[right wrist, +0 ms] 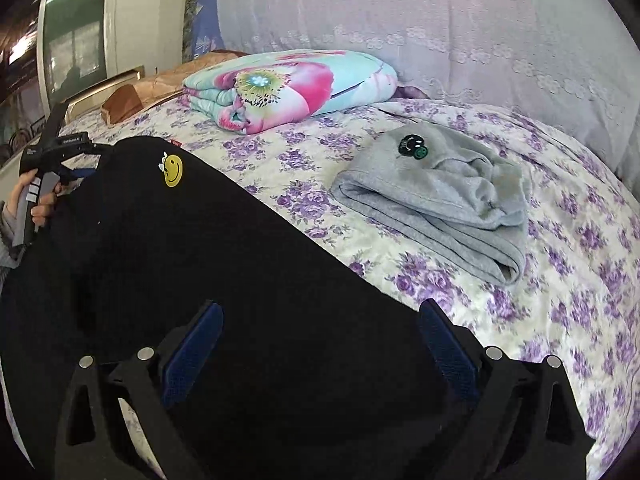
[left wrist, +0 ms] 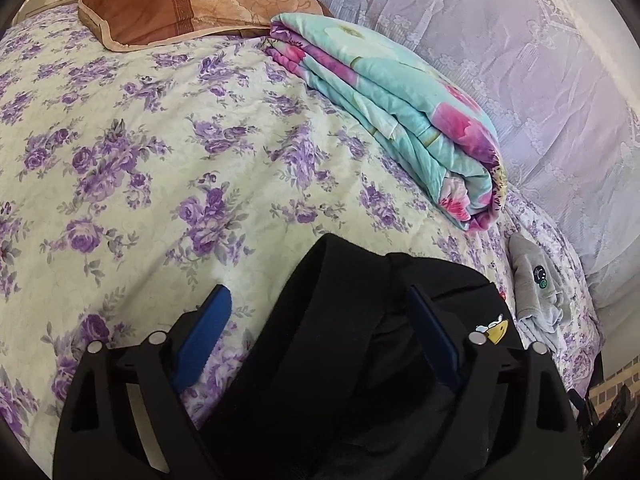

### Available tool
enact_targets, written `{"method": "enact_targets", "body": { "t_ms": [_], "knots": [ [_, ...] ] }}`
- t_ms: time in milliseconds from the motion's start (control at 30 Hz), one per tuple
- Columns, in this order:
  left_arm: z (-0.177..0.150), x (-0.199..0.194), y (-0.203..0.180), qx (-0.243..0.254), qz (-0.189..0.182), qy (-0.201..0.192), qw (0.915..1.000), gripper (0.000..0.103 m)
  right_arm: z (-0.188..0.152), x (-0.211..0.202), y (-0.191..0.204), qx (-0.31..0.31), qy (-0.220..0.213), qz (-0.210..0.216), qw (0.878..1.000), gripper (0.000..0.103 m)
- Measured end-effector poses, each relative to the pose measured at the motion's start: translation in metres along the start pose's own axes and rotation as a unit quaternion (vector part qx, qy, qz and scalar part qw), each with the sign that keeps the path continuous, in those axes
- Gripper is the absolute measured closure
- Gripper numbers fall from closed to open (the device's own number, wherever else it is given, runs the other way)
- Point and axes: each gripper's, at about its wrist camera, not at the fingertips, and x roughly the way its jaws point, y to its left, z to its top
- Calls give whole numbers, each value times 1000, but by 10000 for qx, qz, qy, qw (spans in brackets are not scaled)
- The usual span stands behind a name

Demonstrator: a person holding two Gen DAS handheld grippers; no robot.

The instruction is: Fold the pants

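Two tools in play, both over the black fabric pants with a yellow smiley patch (right wrist: 172, 171), which lie spread on the bed with the purple-flowered cream quilt (left wrist: 140, 140).

Step, as I read it: early in the fold, positioning for a grab on the pants; no fold line visible yet. The grey folded sweatpants (right wrist: 440, 208) off to the side look already done.

Left tool (left wrist: 316, 320): jaws stand wide, nothing clamped. The waist end of the pants bunches up between the blue pads and under the right one; the left pad (left wrist: 208, 328) sits over bare quilt, clear of the cloth. A person's hand (right wrist: 36, 204) holds its handle at the far end of the pants in the right wrist view.

Right tool (right wrist: 320, 340): jaws also spread wide, not gripping. Black cloth fills the space between and below the pads; I can't tell if they touch it. The pants' edge runs diagonally just past the right pad, quilt beyond it.

Next move, my guess: each tool must close on an edge of the pants, not the quilt underneath, then lift and carry one half over the other. Left tool needs to shift toward the cloth so both pads straddle it.

Folded turquoise-and-pink floral blanket (left wrist: 400, 112) and brown pillow (left wrist: 160, 8) sit well apart at the head of the bed, out of the way.
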Motion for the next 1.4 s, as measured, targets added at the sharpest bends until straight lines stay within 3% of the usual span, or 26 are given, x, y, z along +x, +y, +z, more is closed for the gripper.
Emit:
{"method": "enact_targets", "body": {
  "t_ms": [100, 167, 267, 367, 567, 633, 700, 767, 1000, 1400],
  "knots": [
    [1, 2, -2, 43, -130, 40, 9999, 37, 9, 17, -7, -203, 28, 134, 9997, 7],
    [0, 4, -4, 101, -223, 66, 9997, 49, 15, 30, -15, -238, 132, 335, 9991, 18],
    [-1, 4, -7, 194, -306, 37, 9993, 56, 20, 51, -21, -241, 350, 664, 9969, 36],
    [-1, 3, -7, 190, -380, 9, 9991, 58, 22, 68, -23, -405, 525, 787, 9947, 47],
    [1, 5, -3, 90, -508, 21, 9987, 60, 20, 95, -31, -441, 842, 1178, 9885, 52],
    [1, 5, -4, 118, -514, 8, 9986, 61, 17, 97, -33, -260, 857, 1365, 9866, 65],
    [1, 5, -5, 151, -492, -5, 9987, 63, 15, 90, -31, -213, 800, 1388, 9869, 88],
    [1, 5, -6, 165, -500, -21, 9986, 64, 14, 80, -27, -181, 693, 1191, 9903, 99],
    [2, -5, -6, 191, -652, -172, 9975, 71, 14, 38, -9, -79, 323, 780, 9964, 100],
    [1, -36, -7, 97, -1029, -425, 9937, 84, 6, -41, 29, -66, -67, 617, 9980, 100]
  ]
}}
